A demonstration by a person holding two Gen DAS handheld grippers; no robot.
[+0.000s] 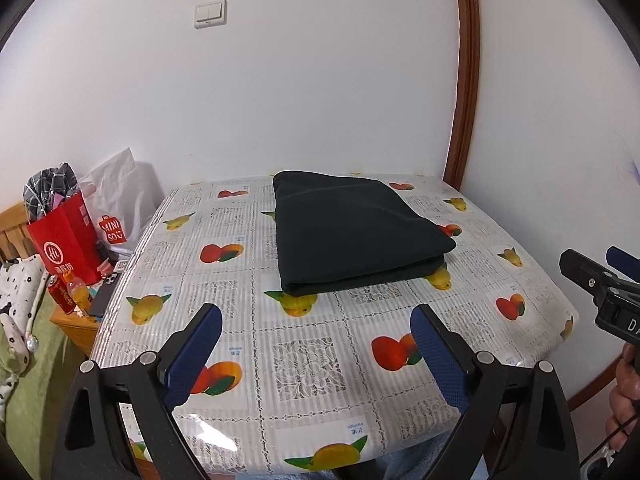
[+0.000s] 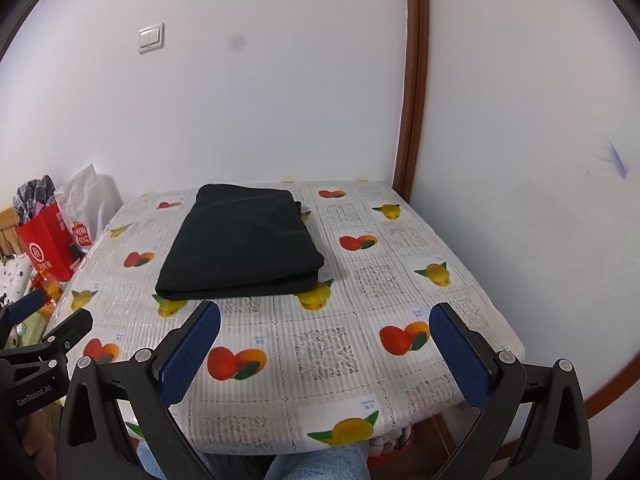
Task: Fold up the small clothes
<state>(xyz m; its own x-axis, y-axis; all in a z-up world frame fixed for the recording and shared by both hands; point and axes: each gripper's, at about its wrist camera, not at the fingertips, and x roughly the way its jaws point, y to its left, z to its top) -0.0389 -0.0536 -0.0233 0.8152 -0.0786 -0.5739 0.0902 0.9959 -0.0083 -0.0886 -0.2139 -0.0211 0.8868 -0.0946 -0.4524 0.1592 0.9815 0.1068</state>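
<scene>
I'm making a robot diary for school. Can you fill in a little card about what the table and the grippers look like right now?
Garment: dark folded cloth garment, lying flat in a neat rectangle
Surface: table with glossy fruit-print tablecloth
Left gripper: open, nothing between the blue pads, short of the garment
Right gripper: open, empty, also short of the garment
Beside table: red paper shopping bag
Wall: white light switch
</scene>
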